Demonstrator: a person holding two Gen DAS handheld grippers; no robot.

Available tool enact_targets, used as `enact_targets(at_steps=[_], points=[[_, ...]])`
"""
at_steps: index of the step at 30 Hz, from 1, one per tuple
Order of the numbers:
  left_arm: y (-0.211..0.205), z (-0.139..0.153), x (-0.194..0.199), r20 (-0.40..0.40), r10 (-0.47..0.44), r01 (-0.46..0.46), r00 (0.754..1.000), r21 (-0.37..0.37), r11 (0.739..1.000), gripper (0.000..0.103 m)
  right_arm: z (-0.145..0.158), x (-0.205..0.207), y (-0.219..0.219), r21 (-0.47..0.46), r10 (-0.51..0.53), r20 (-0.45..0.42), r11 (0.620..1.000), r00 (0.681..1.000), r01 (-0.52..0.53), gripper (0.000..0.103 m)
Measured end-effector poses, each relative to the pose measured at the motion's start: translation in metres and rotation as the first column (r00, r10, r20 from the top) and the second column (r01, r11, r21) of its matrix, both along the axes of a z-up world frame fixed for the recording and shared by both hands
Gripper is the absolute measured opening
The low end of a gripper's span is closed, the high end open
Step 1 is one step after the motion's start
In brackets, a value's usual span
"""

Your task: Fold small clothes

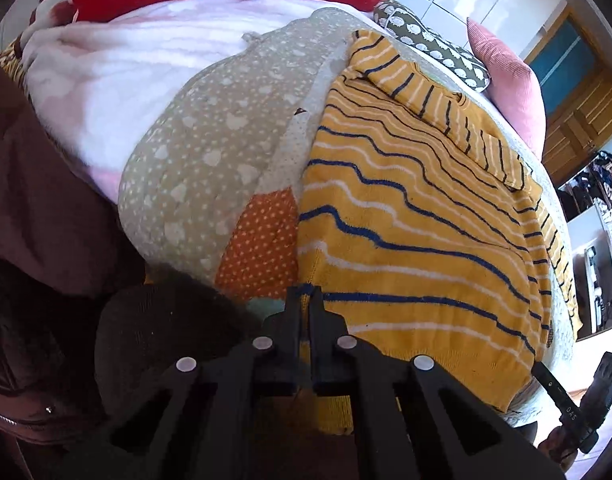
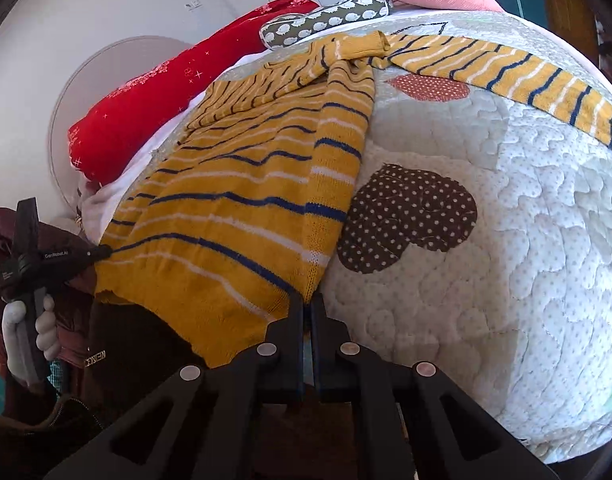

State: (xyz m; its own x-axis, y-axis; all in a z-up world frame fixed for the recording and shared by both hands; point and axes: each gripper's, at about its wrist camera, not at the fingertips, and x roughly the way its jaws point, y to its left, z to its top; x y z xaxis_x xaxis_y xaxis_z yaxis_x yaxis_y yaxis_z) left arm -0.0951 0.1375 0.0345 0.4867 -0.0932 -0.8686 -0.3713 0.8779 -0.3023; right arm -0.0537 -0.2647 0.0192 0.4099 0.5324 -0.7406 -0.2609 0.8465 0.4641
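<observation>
Left gripper [image 1: 305, 289], lower centre of its frame, is clamped on the hem of the yellow striped sweater [image 1: 417, 216]. Right gripper [image 2: 306, 300], lower centre, pinches the other hem corner. The sweater lies on the quilt [image 2: 485, 280], one side folded inward and one sleeve [image 2: 505, 72] outstretched at upper right. Judged status: partly folded; sleeve and bottom fold remain.

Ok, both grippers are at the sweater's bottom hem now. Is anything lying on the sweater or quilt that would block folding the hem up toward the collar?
Nothing visible does. The left gripper and right gripper pinch the hem corners of the yellow striped sweater. One sleeve lies across the chest, the other stretches out over the quilt.
</observation>
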Motion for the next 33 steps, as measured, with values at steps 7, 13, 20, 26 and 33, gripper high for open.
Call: enact_targets(at_steps=[7,13,20,26,33], points=[[-0.004,0.042,-0.019,0.156,-0.029,0.020,0.987,0.060,0.998,0.013,0.015,0.028,-0.118,0.056,-0.409,0.009,0.911,0.912,0.408,0.060],[-0.033,0.065,-0.005,0.227,-0.095,0.083,0.969,0.061,0.995,0.045,-0.014,0.052,-0.194,0.191,-0.647,-0.145,0.724,0.748,0.663,0.060],[-0.074,0.073,0.017,0.240,-0.186,0.173,0.953,0.072,0.982,0.049,0.005,0.100,-0.223,0.101,-0.739,-0.085,0.661,0.668,0.744,0.005],[-0.080,0.063,0.036,0.221,-0.214,0.204,0.952,0.065,0.977,0.051,0.073,0.111,-0.283,0.040,-0.810,0.103,0.584,0.578,0.811,0.005],[-0.079,0.061,0.078,0.236,-0.225,0.224,0.945,0.034,0.974,0.052,0.121,0.172,-0.226,-0.120,-0.674,0.270,0.685,0.688,0.718,0.005]])
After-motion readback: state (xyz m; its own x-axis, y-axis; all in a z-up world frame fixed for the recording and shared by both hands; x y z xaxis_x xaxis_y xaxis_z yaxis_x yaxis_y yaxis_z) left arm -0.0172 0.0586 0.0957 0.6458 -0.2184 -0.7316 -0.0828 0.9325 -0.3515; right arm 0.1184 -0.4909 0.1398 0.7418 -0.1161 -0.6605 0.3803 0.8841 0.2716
